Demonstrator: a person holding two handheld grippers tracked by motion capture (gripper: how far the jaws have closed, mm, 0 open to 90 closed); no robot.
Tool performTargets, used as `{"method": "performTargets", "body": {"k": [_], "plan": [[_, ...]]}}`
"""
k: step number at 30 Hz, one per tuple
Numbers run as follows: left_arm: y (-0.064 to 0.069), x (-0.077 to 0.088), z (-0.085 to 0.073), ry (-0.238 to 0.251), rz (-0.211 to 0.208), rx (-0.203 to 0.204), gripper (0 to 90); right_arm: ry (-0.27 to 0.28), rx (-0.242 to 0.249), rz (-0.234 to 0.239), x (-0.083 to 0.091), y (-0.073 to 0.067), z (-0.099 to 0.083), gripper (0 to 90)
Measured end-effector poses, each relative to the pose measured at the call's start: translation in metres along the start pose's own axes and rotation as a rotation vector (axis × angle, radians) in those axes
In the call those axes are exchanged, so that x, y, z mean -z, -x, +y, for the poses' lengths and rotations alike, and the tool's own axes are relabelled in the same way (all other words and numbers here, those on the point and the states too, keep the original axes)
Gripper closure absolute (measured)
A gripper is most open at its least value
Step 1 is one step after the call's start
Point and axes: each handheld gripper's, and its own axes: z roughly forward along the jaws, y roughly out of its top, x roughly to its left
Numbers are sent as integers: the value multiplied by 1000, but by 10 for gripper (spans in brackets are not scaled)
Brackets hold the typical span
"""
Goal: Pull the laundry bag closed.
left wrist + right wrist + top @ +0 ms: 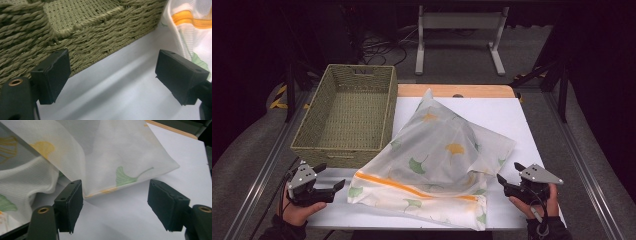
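A thin white cloth (437,155) printed with green and yellow ginkgo leaves and an orange stripe lies loosely folded across the middle of the white table top (507,115). My left gripper (332,176) rests at the front left, just left of the cloth's striped corner, open with only bare table between its jaws (112,72). The cloth's striped edge (190,25) shows beyond its right jaw. My right gripper (508,171) sits at the front right, open (115,205), its pads apart from the cloth. A folded edge of the cloth (100,152) lies just beyond the jaw tips.
A woven olive-green basket (342,150) stands at the back left of the table; its near wall (75,37) is close in front of my left gripper. A wooden strip runs along the table's far edge. Table legs and cables are on the floor beyond.
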Motion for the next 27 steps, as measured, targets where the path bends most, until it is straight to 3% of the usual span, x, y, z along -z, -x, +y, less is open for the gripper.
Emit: {"method": "performTargets", "body": {"k": [4, 10, 12, 14, 19, 22, 24, 27], "plan": [[-2, -3, -3, 0, -4, 11, 104, 6, -7, 3, 1, 3, -6, 241], [-3, -10, -9, -46, -9, 9, 74, 4, -20, 9, -3, 4, -13, 189], [-2, -10, -9, -41, -10, 24, 74, 7, -22, 11, -5, 4, -14, 186], [-1, -11, -10, -49, -18, 5, 73, 6, -17, 7, -5, 2, -14, 182], [0, -10, -11, -52, -12, 7, 73, 13, -11, -3, -5, 0, -13, 182], [0, -9, -10, -40, -5, 10, 74, 11, -10, -2, -6, 0, -13, 182], [0, -8, -10, -24, -23, 23, 76, 9, -12, -5, -6, 0, -14, 182], [1, -8, -9, -39, -22, 5, 76, 5, -15, -4, -7, 1, -15, 186]]}}
